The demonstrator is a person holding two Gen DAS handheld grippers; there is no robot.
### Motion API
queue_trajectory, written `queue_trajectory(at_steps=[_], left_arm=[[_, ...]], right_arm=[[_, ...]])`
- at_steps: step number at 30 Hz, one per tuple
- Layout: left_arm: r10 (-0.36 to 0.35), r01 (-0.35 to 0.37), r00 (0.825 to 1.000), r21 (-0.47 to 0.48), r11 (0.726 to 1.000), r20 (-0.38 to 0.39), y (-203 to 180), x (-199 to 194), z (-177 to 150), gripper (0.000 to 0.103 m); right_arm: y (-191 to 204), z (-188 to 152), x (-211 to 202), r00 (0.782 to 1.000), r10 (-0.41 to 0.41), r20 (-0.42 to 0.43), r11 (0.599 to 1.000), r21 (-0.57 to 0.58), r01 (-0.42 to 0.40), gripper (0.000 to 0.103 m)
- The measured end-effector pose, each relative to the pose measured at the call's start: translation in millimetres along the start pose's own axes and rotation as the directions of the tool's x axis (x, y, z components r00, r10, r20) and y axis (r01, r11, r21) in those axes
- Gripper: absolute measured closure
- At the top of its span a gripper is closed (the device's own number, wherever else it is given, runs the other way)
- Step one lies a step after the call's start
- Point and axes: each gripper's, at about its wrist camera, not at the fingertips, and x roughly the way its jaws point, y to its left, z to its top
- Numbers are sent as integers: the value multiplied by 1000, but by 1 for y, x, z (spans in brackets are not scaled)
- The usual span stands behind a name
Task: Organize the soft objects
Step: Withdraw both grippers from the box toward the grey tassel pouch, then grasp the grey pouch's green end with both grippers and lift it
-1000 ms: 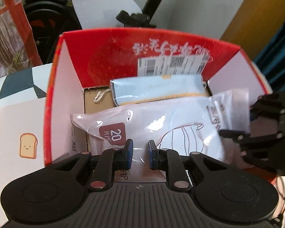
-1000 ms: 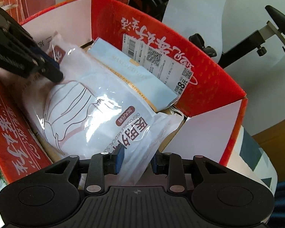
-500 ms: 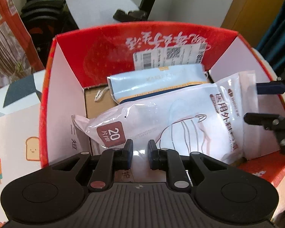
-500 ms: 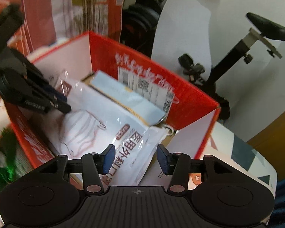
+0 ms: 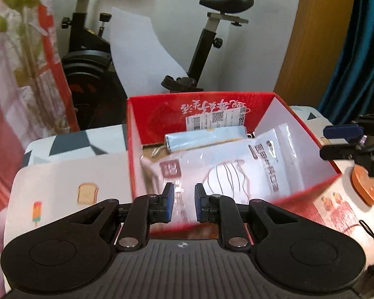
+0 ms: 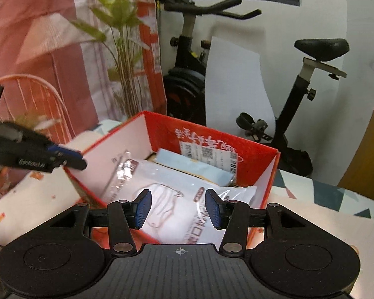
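A red cardboard box (image 5: 199,96) with white inner flaps stands on the table. Inside it lies a white plastic mask pack (image 5: 236,172), and behind that a light-blue pack (image 5: 207,138). My left gripper (image 5: 183,201) hovers short of the box's near wall, shut, with nothing between its pads. From the right wrist view the box (image 6: 212,134) holds the same mask pack (image 6: 177,199) and blue pack (image 6: 194,167). My right gripper (image 6: 178,210) is open and empty above the near rim. Each gripper also shows in the other's view: the right gripper (image 5: 341,139) and the left gripper (image 6: 69,159).
An exercise bike (image 5: 207,37) stands behind the box against a white wall. The table cover (image 5: 62,179) has cartoon prints. An orange heart-shaped item (image 5: 367,186) lies to the right of the box. A plant (image 6: 122,37) and an orange wire chair (image 6: 37,94) are at the left.
Both grippers have drawn back and up out of the box. The right jaws let go of the mask pack and spread wider. The pack now lies in the box.
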Motion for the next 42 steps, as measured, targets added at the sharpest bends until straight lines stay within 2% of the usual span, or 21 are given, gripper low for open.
queue_trajectory(at_steps=[9, 13, 18, 24, 31, 36, 42], left_arm=[[-10, 6, 1000, -134, 991, -28, 14, -14, -58, 84], [-35, 21, 997, -192, 981, -74, 16, -9, -80, 84], [-94, 71, 992, -232, 970, -87, 6, -12, -99, 84], [-156, 122, 981, -263, 957, -113, 1, -15, -119, 84], [-214, 167, 970, -315, 934, -119, 3, -15, -132, 84], [-261, 207, 959, -358, 911, -110, 4, -9, -138, 84], [-307, 248, 947, -390, 887, -97, 4, -3, -138, 84]], right_arm=[[26, -34, -19, 1000, 27, 10, 999, 38, -27, 59], [34, -49, -22, 999, 49, -11, 998, 51, -48, 59], [45, -72, -10, 992, 100, -72, 992, 84, -94, 59], [79, -95, 11, 975, 158, -156, 987, 49, -152, 59], [112, -102, 28, 947, 235, -220, 971, 9, -239, 59], [129, -104, 41, 931, 252, -264, 961, -42, -272, 59], [129, -113, 54, 916, 258, -307, 960, -23, -279, 61]])
